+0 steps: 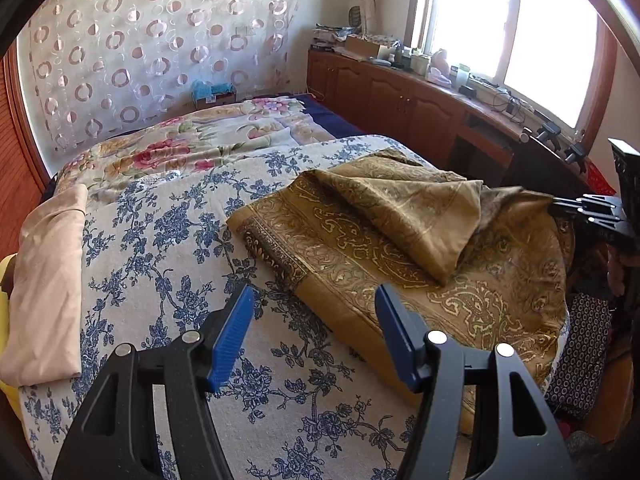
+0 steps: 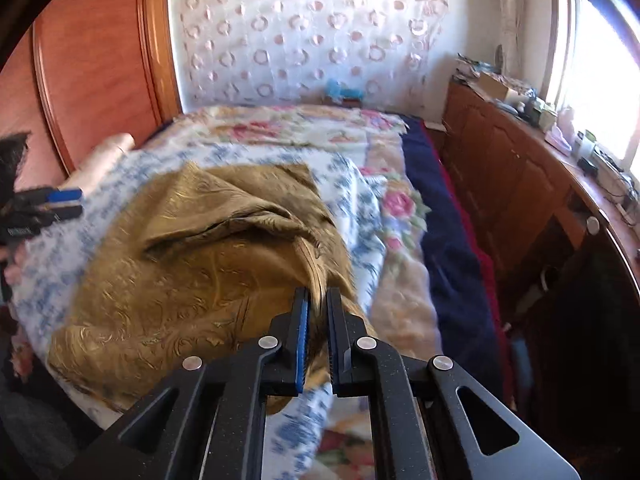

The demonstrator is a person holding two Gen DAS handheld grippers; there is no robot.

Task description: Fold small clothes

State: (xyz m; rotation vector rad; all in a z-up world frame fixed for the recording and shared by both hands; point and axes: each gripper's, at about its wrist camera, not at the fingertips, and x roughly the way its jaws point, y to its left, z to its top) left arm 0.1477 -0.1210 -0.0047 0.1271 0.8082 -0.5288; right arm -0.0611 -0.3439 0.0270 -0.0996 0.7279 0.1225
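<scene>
Left wrist cam sits behind the left gripper (image 1: 314, 334), angled down over the bed (image 1: 168, 240), close. Right wrist cam, same setup behind the right gripper (image 2: 318, 340). Both share the gold cloth (image 1: 400, 240) & window side.

Scarf (image 1: 400, 248) on bedspread (image 1: 168, 240); folded cloth (image 1: 48, 292) at left; cabinet (image 1: 400, 92) right of bed

The golden cloth (image 1: 400, 248) has a faint woven sheen; the cabinets (image 1: 400, 96) are glossy varnished wood.
</scene>
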